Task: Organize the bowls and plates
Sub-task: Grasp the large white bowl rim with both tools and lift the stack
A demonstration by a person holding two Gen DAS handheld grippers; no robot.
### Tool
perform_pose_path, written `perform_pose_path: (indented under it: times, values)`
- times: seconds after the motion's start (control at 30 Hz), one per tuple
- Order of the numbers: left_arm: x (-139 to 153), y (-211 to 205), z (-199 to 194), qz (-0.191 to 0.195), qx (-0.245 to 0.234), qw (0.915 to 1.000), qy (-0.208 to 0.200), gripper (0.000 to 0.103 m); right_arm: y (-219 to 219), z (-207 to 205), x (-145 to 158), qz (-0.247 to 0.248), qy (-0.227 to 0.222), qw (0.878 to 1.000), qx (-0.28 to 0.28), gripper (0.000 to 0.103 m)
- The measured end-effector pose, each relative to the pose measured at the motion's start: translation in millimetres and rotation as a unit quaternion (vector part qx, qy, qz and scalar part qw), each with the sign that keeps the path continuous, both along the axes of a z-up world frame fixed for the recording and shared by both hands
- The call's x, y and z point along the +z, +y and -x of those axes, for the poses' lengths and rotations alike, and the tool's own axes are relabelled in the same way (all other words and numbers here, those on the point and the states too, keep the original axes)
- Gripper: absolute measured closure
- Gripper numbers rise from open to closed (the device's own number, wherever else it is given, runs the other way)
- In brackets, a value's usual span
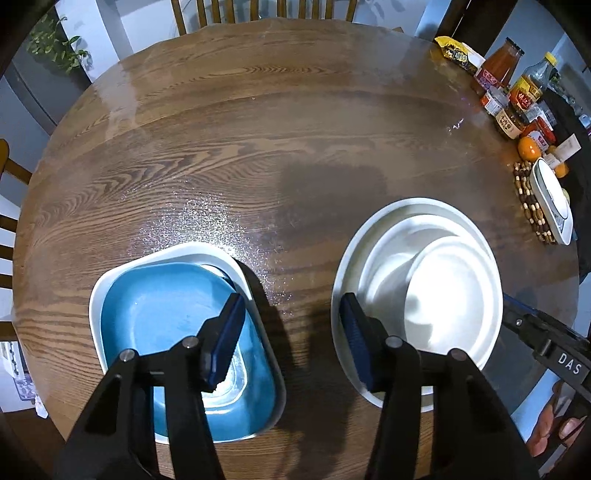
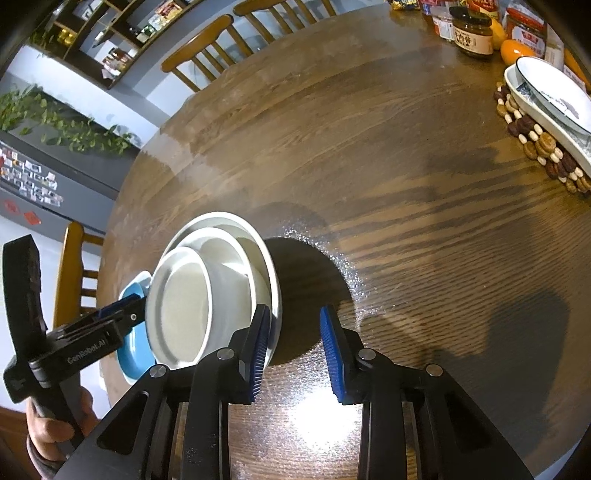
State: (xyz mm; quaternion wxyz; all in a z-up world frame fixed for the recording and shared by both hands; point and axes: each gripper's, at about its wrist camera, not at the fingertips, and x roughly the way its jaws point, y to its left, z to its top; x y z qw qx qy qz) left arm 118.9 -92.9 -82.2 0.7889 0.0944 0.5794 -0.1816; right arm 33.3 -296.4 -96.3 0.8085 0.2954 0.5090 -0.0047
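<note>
Left wrist: blue dish (image 1: 166,314) part-hidden by hand-held gripper (image 1: 291,339) (jaws apart, empty).

The right gripper (image 1: 546,332) carries the white letters "DAS". The left gripper (image 2: 110,314) carries "GenRobot.AI". The labels on the jars (image 2: 474,35) are too blurred to read.
</note>
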Motion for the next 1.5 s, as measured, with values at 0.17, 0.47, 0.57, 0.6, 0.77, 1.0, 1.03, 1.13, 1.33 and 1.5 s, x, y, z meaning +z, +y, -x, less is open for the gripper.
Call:
perform_pose_path:
  times: [0.17, 0.47, 0.57, 0.6, 0.77, 1.0, 1.03, 1.13, 1.33, 1.5]
  values:
    - [-1, -3, 1, -0.002, 0.001, 1.0, -0.005, 0.053, 1, -2, -2, 0.001, 0.002, 1.0, 0.001, 0.072]
    - [-1, -13, 9, -0.004, -0.013, 0.9995, -0.028, 0.078, 3, -2, 0, 0.005, 0.0, 1.0, -0.001, 0.072]
    - [-2, -18, 12, -0.005, -0.021, 0.9991, -0.036, 0.087, 4, -1, 0, 0.007, -0.002, 1.0, 0.0, 0.072]
    - [-2, -20, 13, -0.005, -0.021, 0.9991, -0.037, 0.089, 5, 0, -1, 0.007, -0.002, 1.0, 0.0, 0.072]
    - [-3, -21, 13, -0.007, -0.021, 0.9988, -0.043, 0.091, 2, 0, -3, 0.001, -0.004, 1.0, -0.002, 0.073]
    - [-3, -25, 19, -0.008, -0.03, 0.9982, -0.051, 0.1, 2, 0, -4, 0.005, -0.004, 1.0, 0.0, 0.073]
    - [-3, -25, 18, -0.007, -0.03, 0.9982, -0.051, 0.1, 2, 0, -4, 0.006, -0.004, 1.0, 0.0, 0.073]
    - [-3, -24, 18, -0.004, -0.03, 0.9983, -0.049, 0.1, 4, 0, -2, 0.01, -0.005, 1.0, 0.001, 0.073]
    - [-3, -24, 20, -0.007, -0.031, 0.998, -0.055, 0.1, 8, 0, 0, 0.022, -0.004, 1.0, 0.003, 0.073]
    - [-4, -26, 21, -0.013, -0.033, 0.9974, -0.063, 0.1, 13, -2, 2, 0.028, -0.008, 1.0, 0.012, 0.085]
